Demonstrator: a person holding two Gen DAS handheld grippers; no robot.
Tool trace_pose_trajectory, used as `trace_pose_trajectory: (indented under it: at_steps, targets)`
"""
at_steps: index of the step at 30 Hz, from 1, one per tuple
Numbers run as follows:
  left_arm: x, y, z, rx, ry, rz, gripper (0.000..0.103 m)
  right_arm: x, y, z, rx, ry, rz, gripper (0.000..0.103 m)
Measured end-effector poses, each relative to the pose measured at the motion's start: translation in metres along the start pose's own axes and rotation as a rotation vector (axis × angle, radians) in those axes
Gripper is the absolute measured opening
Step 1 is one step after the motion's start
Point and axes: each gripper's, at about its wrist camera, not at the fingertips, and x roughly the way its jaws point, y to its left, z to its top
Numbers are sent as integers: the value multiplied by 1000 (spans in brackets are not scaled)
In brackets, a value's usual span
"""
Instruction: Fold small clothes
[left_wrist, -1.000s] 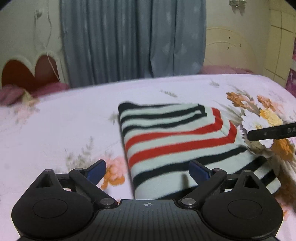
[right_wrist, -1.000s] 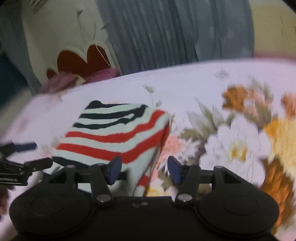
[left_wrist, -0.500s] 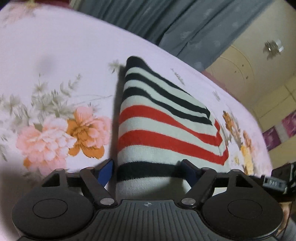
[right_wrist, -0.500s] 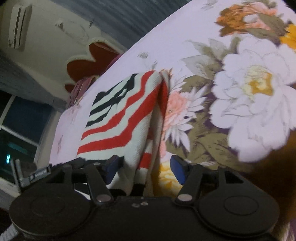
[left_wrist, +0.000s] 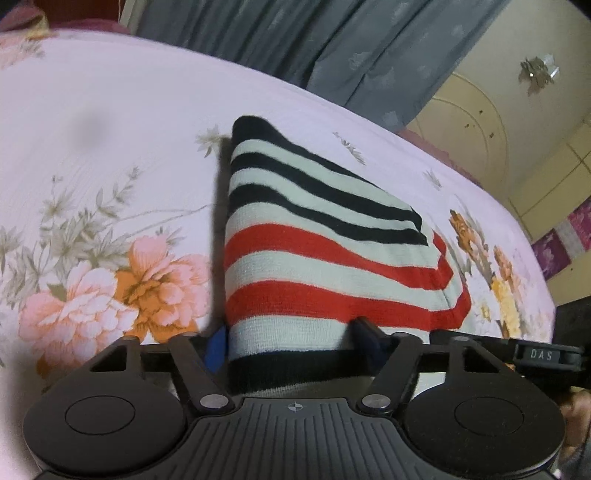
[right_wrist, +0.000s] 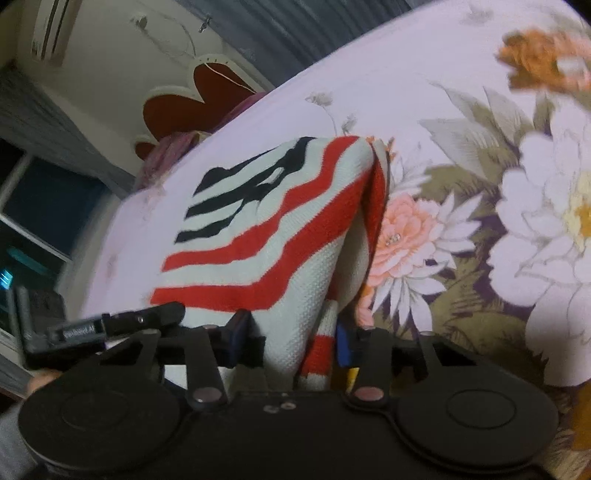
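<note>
A folded knit garment (left_wrist: 314, 240) with white, black and red stripes lies on the flowered bedsheet (left_wrist: 110, 155). My left gripper (left_wrist: 291, 338) straddles its near left corner. Its jaws are closing, and the blue pads touch the cloth on both sides. In the right wrist view the same garment (right_wrist: 266, 229) shows its folded right edge, which hangs bunched between the jaws of my right gripper (right_wrist: 293, 338). Those jaws are also closing, with the pads against the fold. Each view catches one of the other gripper's fingers (left_wrist: 480, 339) (right_wrist: 147, 314) at the same near edge.
The bedsheet (right_wrist: 480, 221) spreads wide to the right and beyond the garment. A grey curtain (left_wrist: 332, 44) hangs behind the bed. A red-and-cream headboard (right_wrist: 184, 103) with purple pillows (right_wrist: 166, 155) is at the far left, and a cream wardrobe (left_wrist: 480, 129) at the far right.
Both grippers have dropped and rolled in onto the garment's near edge. Their jaws, which stood wide in front of the cloth, have narrowed around its two near corners.
</note>
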Motion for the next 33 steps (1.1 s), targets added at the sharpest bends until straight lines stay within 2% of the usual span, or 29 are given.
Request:
trace_pose_trajectory:
  at_steps: [4, 8, 15, 21, 32, 33]
  targets:
    - [-13, -7, 0, 74, -29, 27, 52, -2, 31, -2, -110, -22, -112, 34]
    - [-28, -9, 2, 119, -56, 11, 45, -9, 53, -5, -168, -53, -178, 32]
    - [-62, 2, 10, 169, -73, -19, 44, -17, 105, -8, -266, -104, -265, 31]
    - [-101, 38, 18, 180, -105, -12, 44, -2, 146, -11, -300, -128, -269, 31]
    - [-160, 141, 33, 165, -127, 48, 44, 73, 227, -19, -337, -118, -218, 31]
    - [-160, 141, 34, 163, -127, 53, 44, 80, 233, -20, -338, -116, -215, 31]
